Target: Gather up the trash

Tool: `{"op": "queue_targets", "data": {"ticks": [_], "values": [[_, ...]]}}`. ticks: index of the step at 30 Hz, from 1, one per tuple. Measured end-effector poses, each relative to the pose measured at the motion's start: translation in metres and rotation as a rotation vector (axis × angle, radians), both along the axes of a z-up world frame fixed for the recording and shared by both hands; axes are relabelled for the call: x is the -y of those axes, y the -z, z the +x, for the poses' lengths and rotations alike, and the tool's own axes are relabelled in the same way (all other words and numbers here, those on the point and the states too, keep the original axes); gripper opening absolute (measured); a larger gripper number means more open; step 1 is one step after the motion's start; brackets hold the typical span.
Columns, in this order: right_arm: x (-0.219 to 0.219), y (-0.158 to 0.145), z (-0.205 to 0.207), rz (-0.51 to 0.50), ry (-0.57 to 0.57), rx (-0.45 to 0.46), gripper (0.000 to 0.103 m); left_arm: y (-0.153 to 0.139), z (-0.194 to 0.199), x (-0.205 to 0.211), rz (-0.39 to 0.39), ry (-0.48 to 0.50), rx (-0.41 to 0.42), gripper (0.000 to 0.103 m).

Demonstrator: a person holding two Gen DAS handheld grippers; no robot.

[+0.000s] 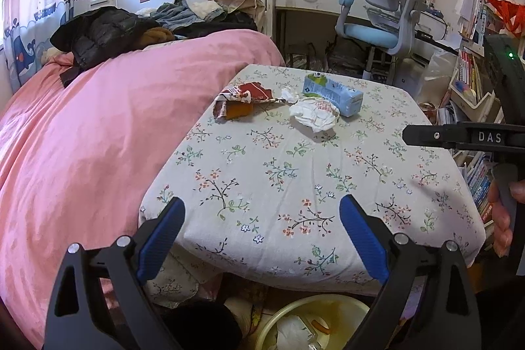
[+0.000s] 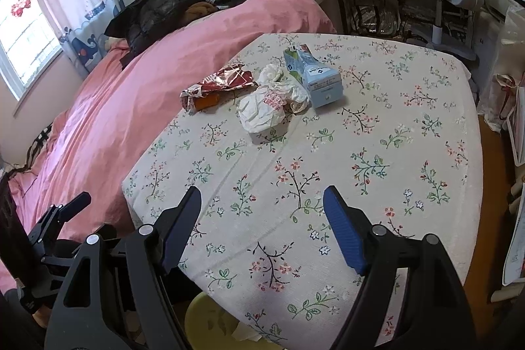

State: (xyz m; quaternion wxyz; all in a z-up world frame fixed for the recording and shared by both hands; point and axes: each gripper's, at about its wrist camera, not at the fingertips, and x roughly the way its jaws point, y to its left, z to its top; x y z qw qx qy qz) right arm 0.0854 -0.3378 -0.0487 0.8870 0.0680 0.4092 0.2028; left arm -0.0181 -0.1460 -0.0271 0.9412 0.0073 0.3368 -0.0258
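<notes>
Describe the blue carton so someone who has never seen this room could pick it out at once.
Start at the floral bedsheet beside the pink duvet. At its far end lies a small cluster of litter, and the blue carton is its rightmost piece, lying on its side next to the crumpled white wrapper. It is the only boxy, light blue item; the others are crumpled.

White letters "DAS" stand on the right gripper (image 1: 459, 136); the blue carton's (image 2: 315, 74) label print is too small to read.
</notes>
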Motion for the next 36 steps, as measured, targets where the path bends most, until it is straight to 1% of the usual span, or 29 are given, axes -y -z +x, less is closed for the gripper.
{"op": "queue_targets", "data": {"ticks": [18,23,31,35,36], "values": [[-0.002,0.002,0.001,0.002,0.0,0.0,0.074,0.005,0.007,0.0,0.007,-0.011,-0.026,0.091],[-0.002,0.002,0.001,0.001,-0.002,0.0,0.074,0.004,0.01,-0.002,-0.005,-0.018,-0.031,0.091],[-0.01,0.007,0.004,-0.016,-0.017,-0.012,0.074,-0.003,0.03,-0.016,-0.021,-0.066,-0.033,0.091],[-0.017,0.01,0.007,-0.027,-0.025,-0.021,0.074,-0.005,0.046,-0.02,0.0,-0.073,-0.048,0.091],[-0.018,0.011,0.007,-0.027,-0.028,-0.025,0.074,-0.006,0.053,-0.02,0.019,-0.07,-0.048,0.091]]}}
